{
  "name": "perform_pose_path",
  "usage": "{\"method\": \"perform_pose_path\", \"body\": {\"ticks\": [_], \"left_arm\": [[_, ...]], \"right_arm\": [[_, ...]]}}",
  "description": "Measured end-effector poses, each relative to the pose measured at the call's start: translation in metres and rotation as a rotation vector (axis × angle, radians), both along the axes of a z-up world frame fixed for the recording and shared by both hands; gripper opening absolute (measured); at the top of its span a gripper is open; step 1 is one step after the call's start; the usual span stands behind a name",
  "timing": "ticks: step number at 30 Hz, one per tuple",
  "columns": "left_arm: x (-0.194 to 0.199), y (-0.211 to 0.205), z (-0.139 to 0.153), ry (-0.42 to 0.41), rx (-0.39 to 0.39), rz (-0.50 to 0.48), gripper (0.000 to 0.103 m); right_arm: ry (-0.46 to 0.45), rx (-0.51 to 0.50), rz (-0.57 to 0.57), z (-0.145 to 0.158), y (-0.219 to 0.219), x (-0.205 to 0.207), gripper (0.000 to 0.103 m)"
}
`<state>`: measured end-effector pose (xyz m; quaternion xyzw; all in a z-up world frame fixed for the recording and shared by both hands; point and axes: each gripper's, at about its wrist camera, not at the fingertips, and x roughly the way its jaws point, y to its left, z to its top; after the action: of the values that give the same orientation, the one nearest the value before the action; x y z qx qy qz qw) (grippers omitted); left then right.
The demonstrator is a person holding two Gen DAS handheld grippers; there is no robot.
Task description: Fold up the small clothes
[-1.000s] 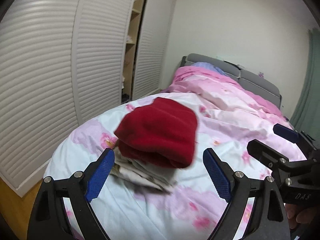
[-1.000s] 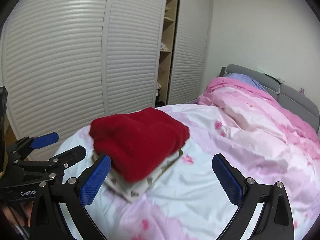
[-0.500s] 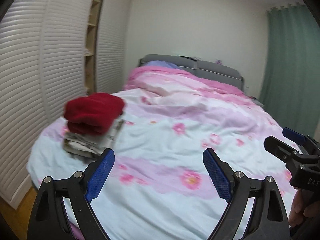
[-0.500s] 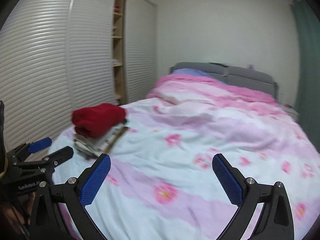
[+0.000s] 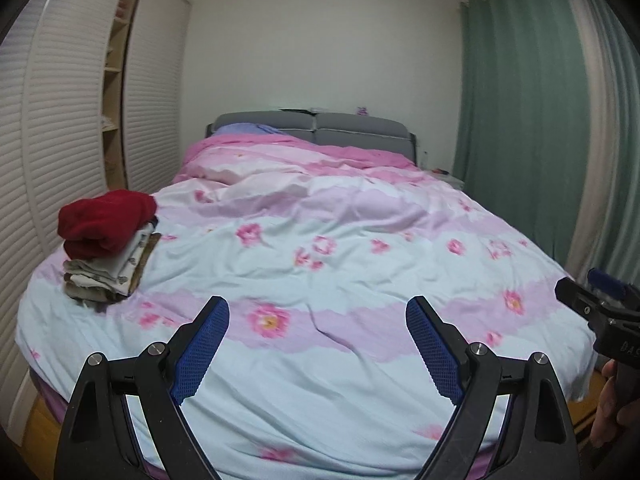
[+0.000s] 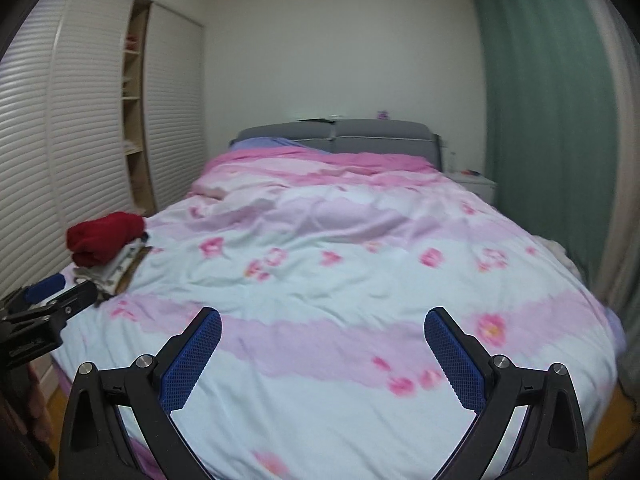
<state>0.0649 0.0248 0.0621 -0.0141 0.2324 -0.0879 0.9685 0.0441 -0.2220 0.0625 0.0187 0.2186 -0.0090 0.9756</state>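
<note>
A stack of folded clothes sits at the bed's near left corner, a folded red garment [image 5: 105, 222] [image 6: 105, 237] on top of pale patterned pieces [image 5: 106, 276] [image 6: 116, 268]. My left gripper [image 5: 316, 308] hangs open and empty over the foot of the bed, to the right of the stack. My right gripper [image 6: 322, 318] is open and empty too, farther right over the quilt. Each gripper shows at the edge of the other's view: the right one [image 5: 592, 292] with a hand under it, the left one [image 6: 60, 288] just in front of the stack.
A flowered pink and pale blue quilt [image 5: 340, 248] covers the bed. White slatted wardrobe doors [image 5: 44, 128] with open shelves [image 5: 114, 92] line the left side. A green curtain [image 5: 532, 100] and a nightstand [image 6: 472, 184] stand at the right. Wooden floor shows at the bed's foot.
Both grippers have swept right, away from the stack, which was right between their fingers a second ago and now lies far to the left. Both stayed open and empty.
</note>
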Motion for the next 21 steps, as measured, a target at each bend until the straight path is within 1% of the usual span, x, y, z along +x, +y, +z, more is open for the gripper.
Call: {"method": "perform_pose_path", "body": {"ticks": [5,10,13,16,19,21], "left_arm": [[-0.016,-0.017,-0.015,0.033,0.010,-0.026,0.091],[-0.032,-0.017,-0.033,0.057,0.027,-0.002,0.091],[-0.039,-0.016,-0.041,0.078,0.031,0.006,0.091],[-0.045,-0.018,-0.046,0.077,0.044,0.011,0.091],[-0.050,-0.014,-0.049,0.068,0.015,0.025,0.091],[-0.052,-0.015,-0.051,0.072,0.022,0.018,0.091]], "right_arm": [[-0.011,-0.017,-0.027,-0.008,-0.012,-0.033,0.102],[-0.004,-0.009,-0.030,-0.021,-0.015,-0.053,0.102],[0.002,-0.001,-0.019,-0.028,-0.015,-0.057,0.102],[-0.005,0.007,-0.015,-0.031,-0.017,-0.060,0.102],[-0.007,0.026,-0.001,-0.033,-0.017,-0.063,0.102],[-0.010,0.045,0.017,-0.036,-0.016,-0.068,0.102]]}}
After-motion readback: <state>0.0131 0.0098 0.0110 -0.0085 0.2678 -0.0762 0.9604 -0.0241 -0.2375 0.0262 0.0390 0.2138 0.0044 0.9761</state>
